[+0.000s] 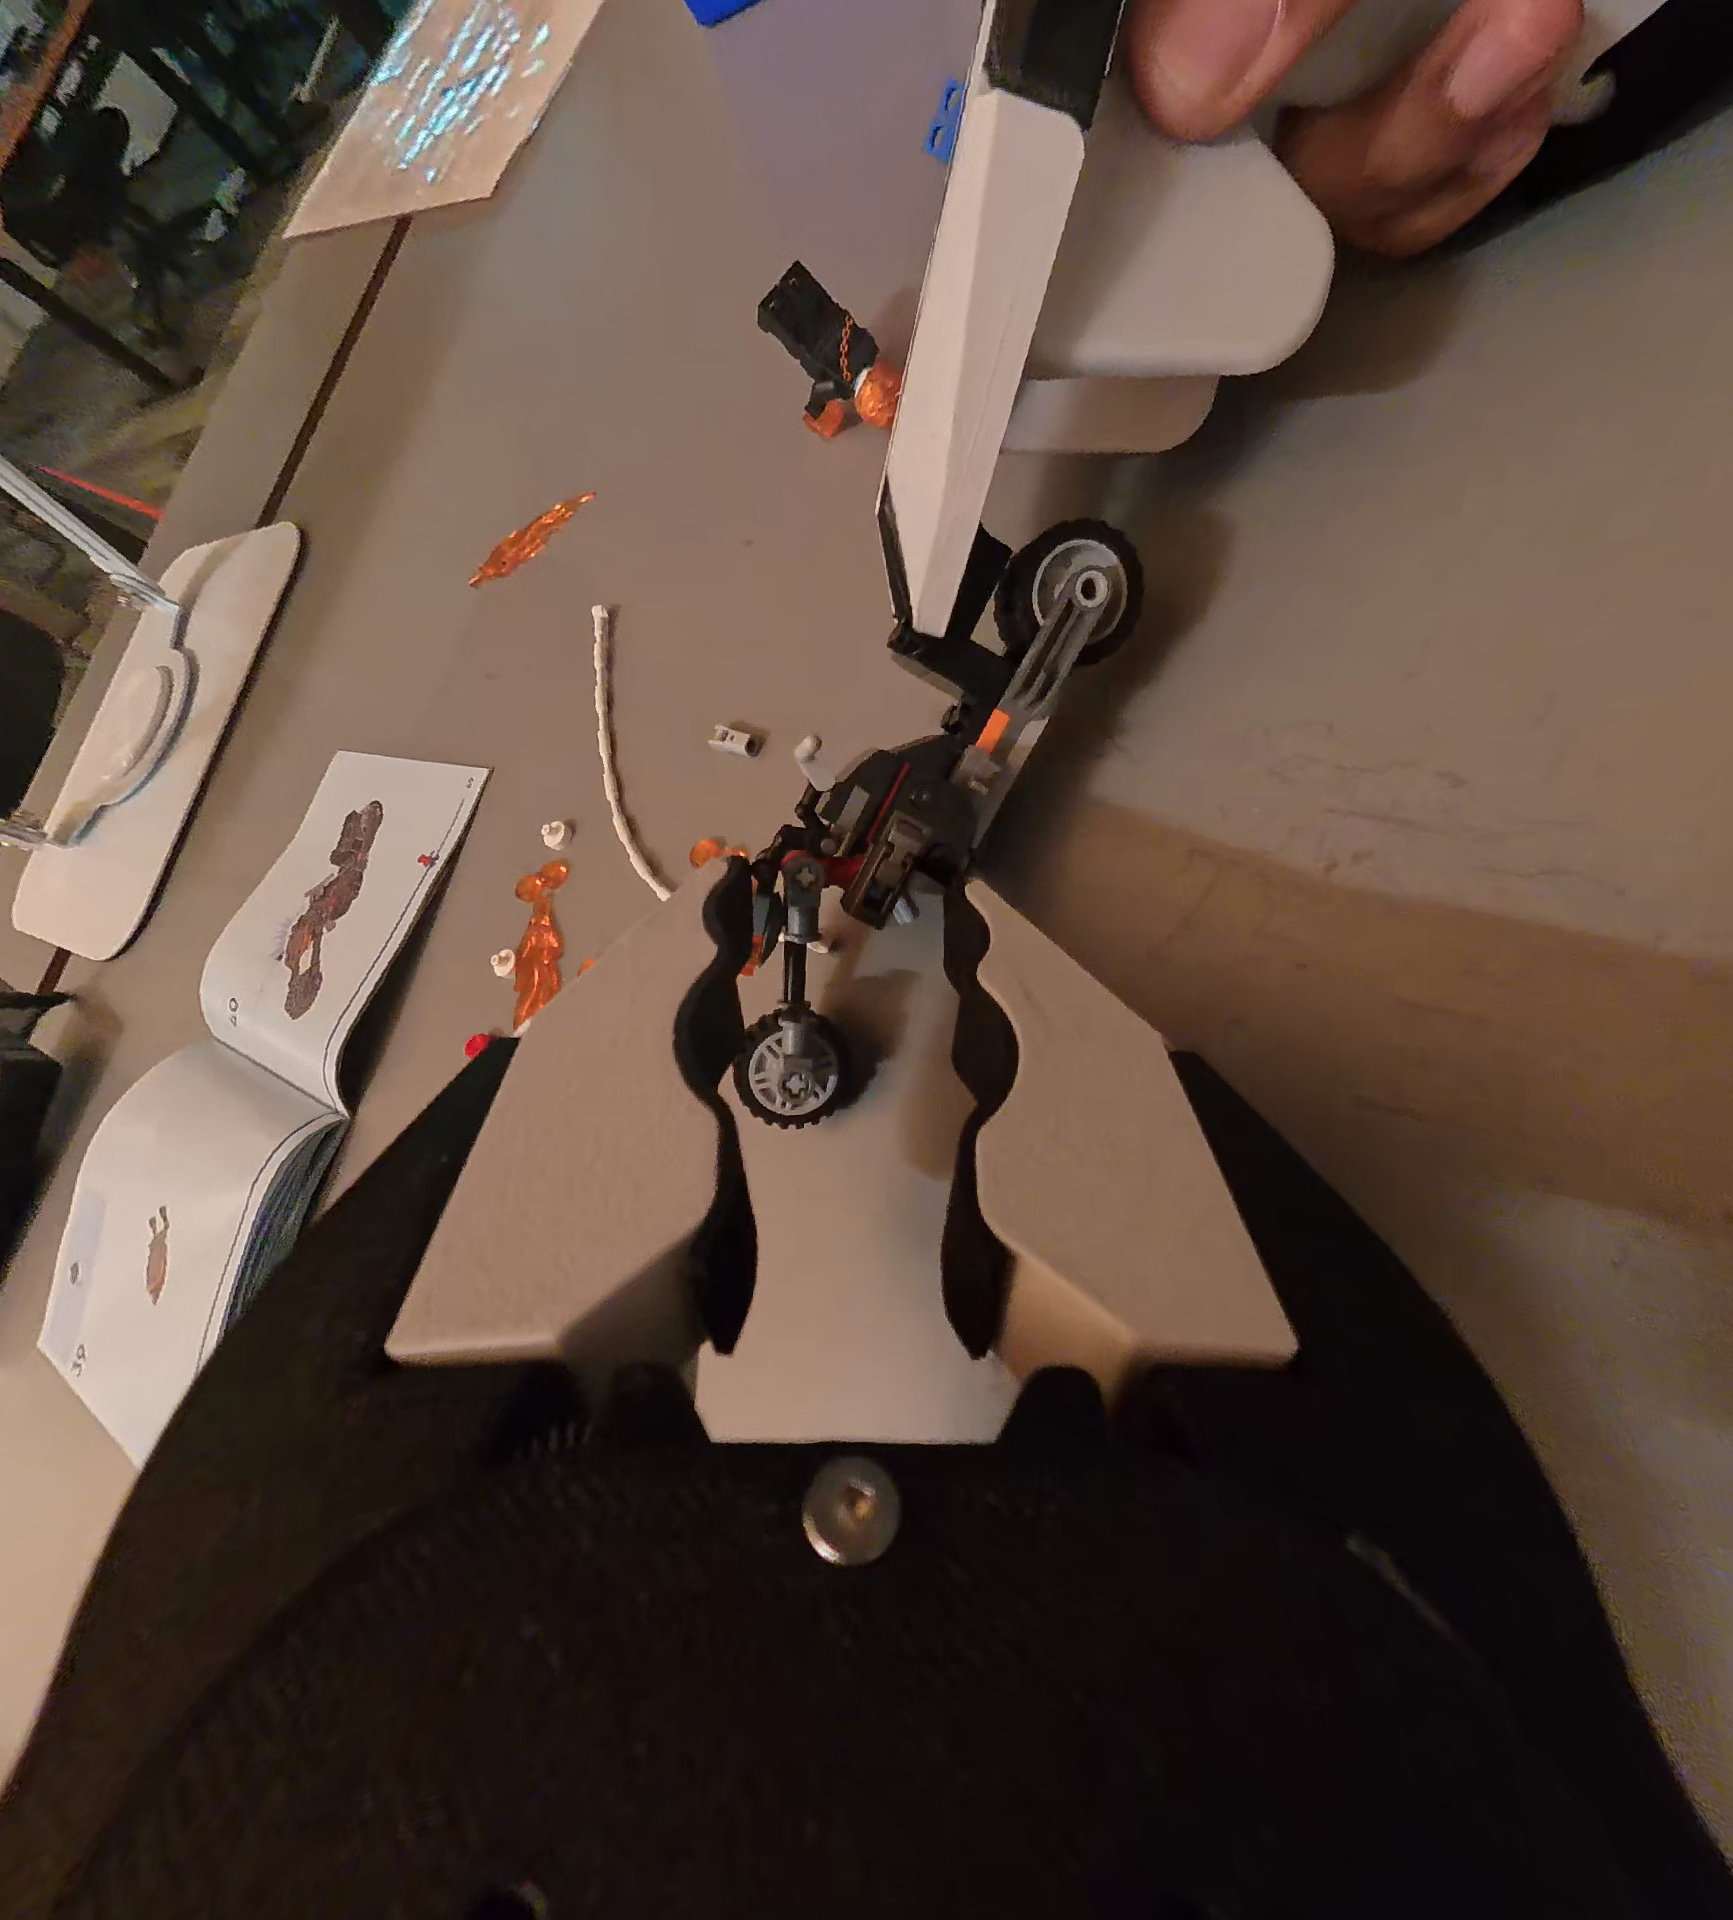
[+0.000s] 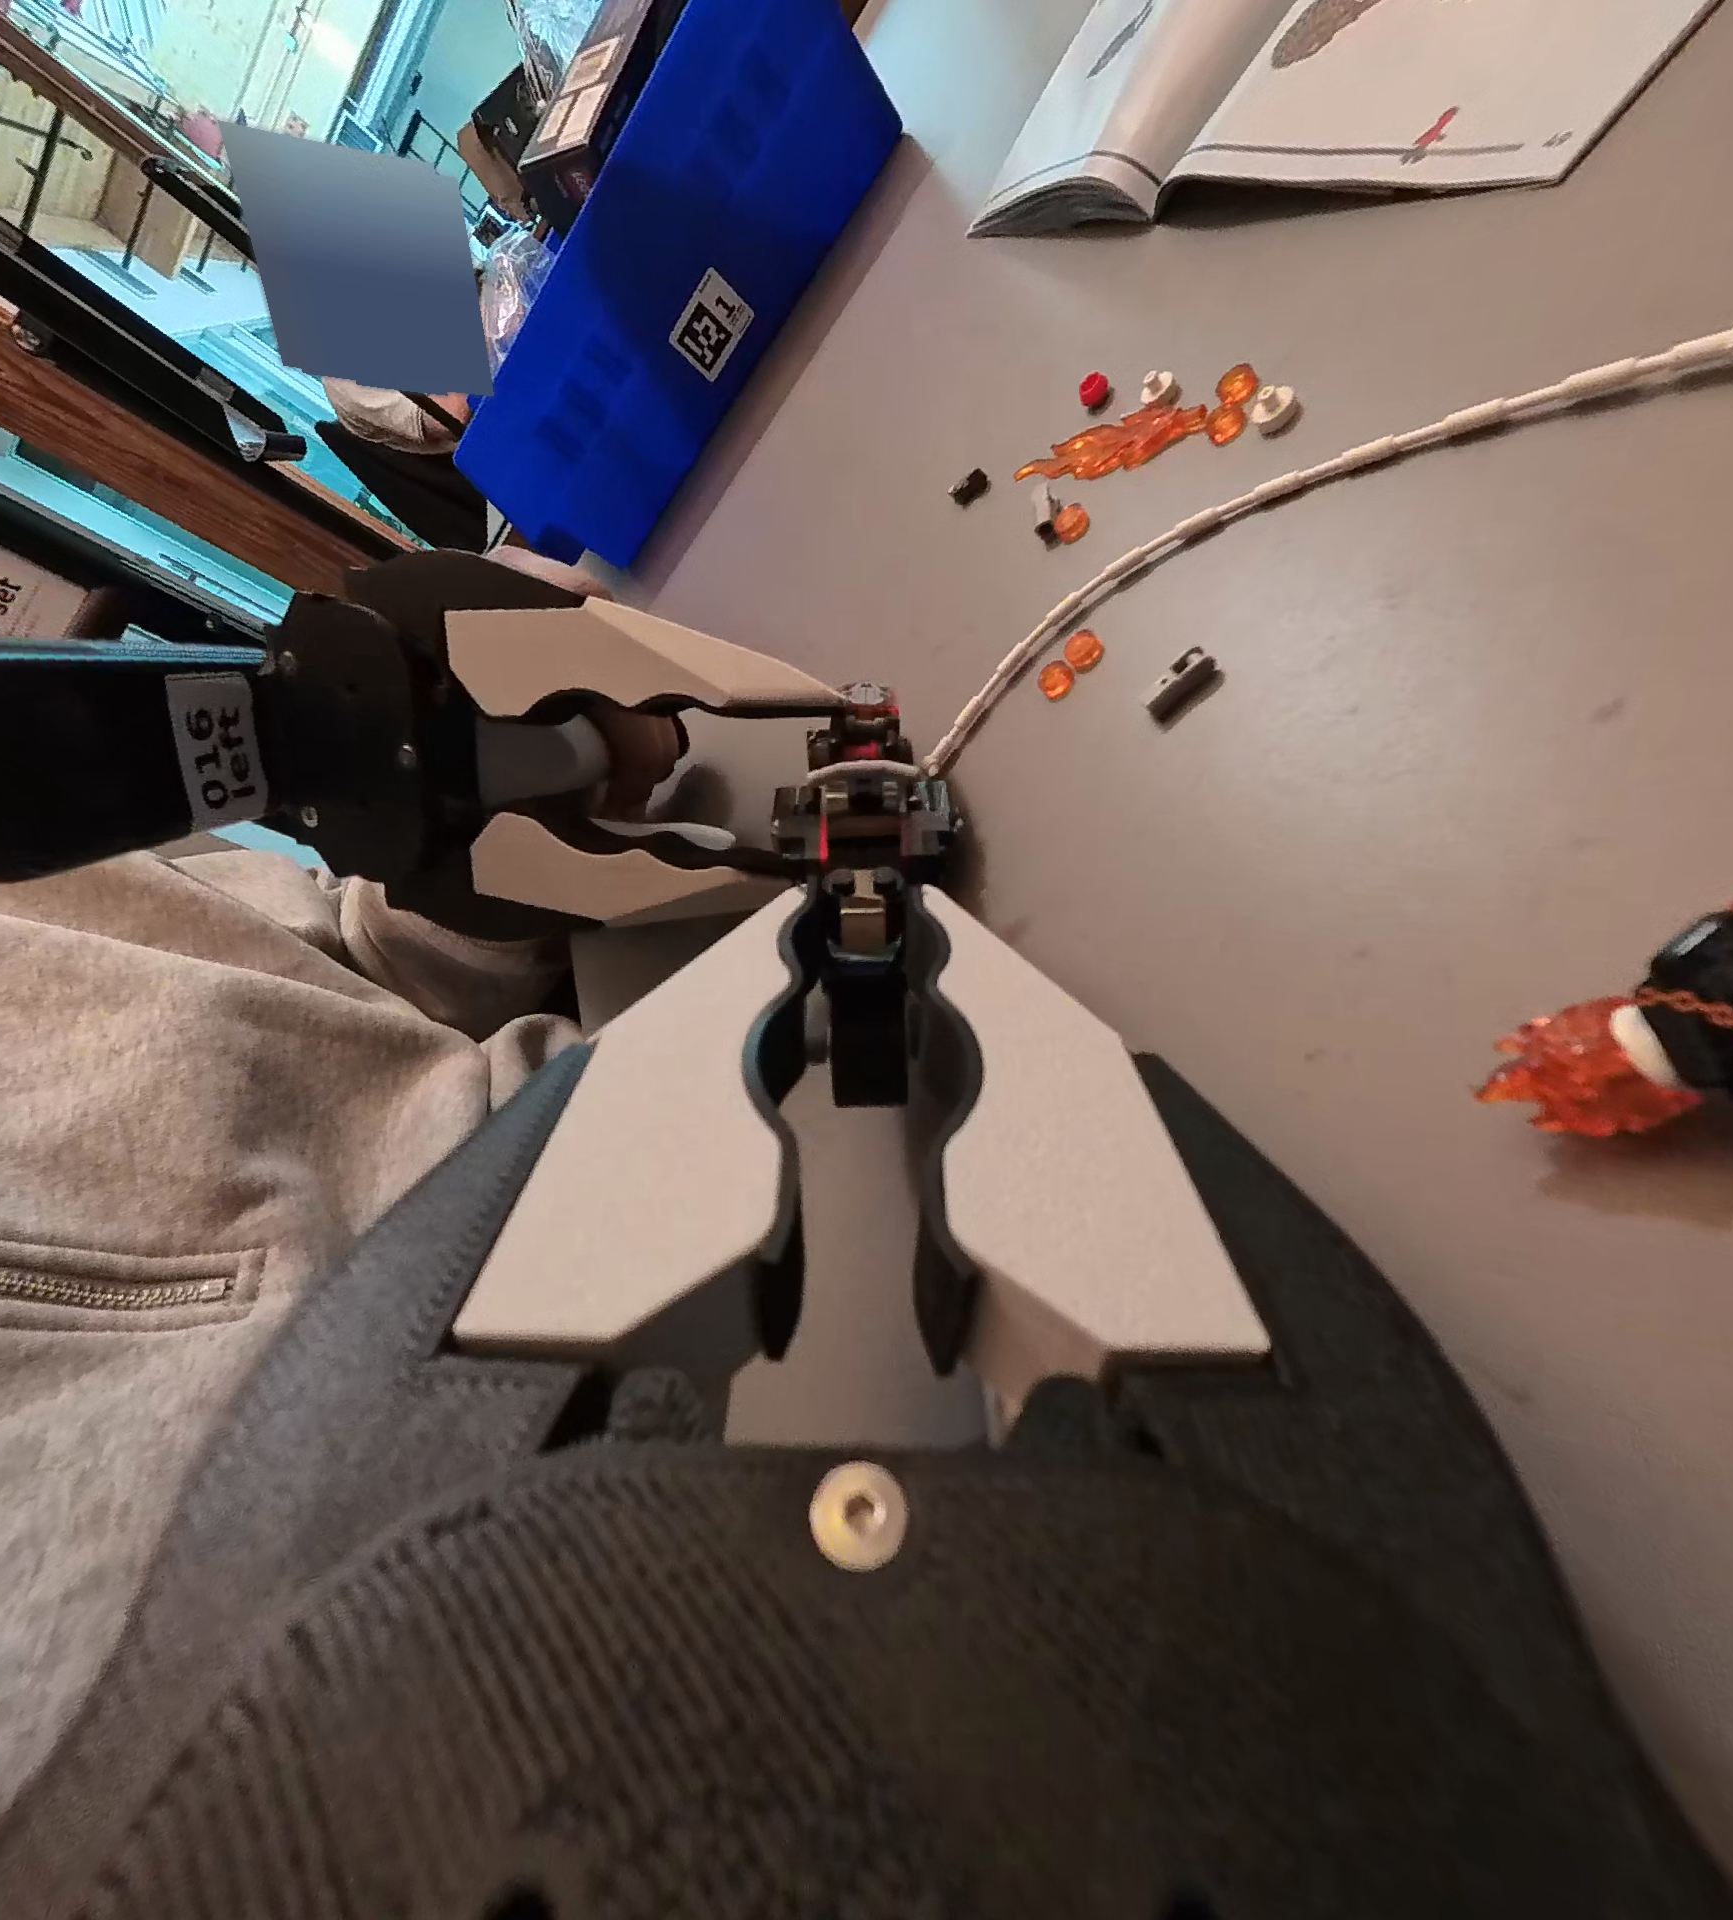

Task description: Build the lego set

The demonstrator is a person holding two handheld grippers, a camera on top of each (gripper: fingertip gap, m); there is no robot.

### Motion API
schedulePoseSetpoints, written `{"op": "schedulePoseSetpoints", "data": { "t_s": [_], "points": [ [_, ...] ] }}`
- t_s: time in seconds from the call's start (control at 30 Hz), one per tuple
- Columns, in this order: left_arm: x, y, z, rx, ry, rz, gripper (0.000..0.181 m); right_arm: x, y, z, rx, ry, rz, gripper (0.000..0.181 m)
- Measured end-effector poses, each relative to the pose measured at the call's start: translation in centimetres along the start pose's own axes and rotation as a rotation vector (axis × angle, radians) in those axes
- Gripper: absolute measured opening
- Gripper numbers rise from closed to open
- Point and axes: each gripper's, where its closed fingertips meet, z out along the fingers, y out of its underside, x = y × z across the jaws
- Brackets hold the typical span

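A small black and grey lego motorcycle [image 1: 903,821] is held over the table's near edge by both grippers. My left gripper [image 1: 841,888] is shut on its front end, with the fork and the front wheel [image 1: 794,1081] hanging between the fingers. My right gripper [image 1: 945,634] comes in from above and is shut on the black tail piece beside the rear wheel [image 1: 1070,597]. In the right wrist view the right gripper [image 2: 867,899] pinches that black tail. There the left gripper [image 2: 815,779] clamps the motorcycle [image 2: 862,821] from the left.
On the grey table lie a black minifigure with a flame head [image 1: 831,353] [image 2: 1672,1039], a white chain [image 1: 613,748] [image 2: 1257,488], orange flame pieces [image 1: 540,956] [image 2: 1111,447], small grey parts [image 2: 1182,681] and an open instruction booklet [image 1: 322,935]. A blue bin [image 2: 696,260] stands at the far edge. The gap from one gripper's tips to the other's is roughly 4 centimetres. Both grippers' tips are roughly 11 centimetres from the white chain [image 1: 613,748]. Seen from the right wrist view [image 2: 1381,463] as well.
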Motion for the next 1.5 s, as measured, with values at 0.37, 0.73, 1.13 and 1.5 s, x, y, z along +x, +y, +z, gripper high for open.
{"op": "schedulePoseSetpoints", "data": {
  "t_s": [0.37, 0.73, 1.13, 1.5],
  "points": [
    [0.1, 0.1, 0.0, -0.017, -0.001, 0.014, 0.035, -0.1, 0.1, 0.1, -0.010, -0.004, -0.005, 0.012],
    [0.2, 0.1, 0.0, -0.052, -0.027, 0.086, 0.035, -0.1, 0.2, 0.2, -0.018, 0.000, -0.013, 0.012],
    [0.2, 0.1, 0.0, -0.074, -0.042, 0.119, 0.034, -0.1, 0.3, 0.2, -0.022, 0.006, -0.016, 0.013],
    [-1.4, 0.4, -0.9, 0.006, 0.045, -0.078, 0.053, -0.3, 0.0, 0.1, -0.003, 0.001, -0.029, 0.013]
  ]
}}
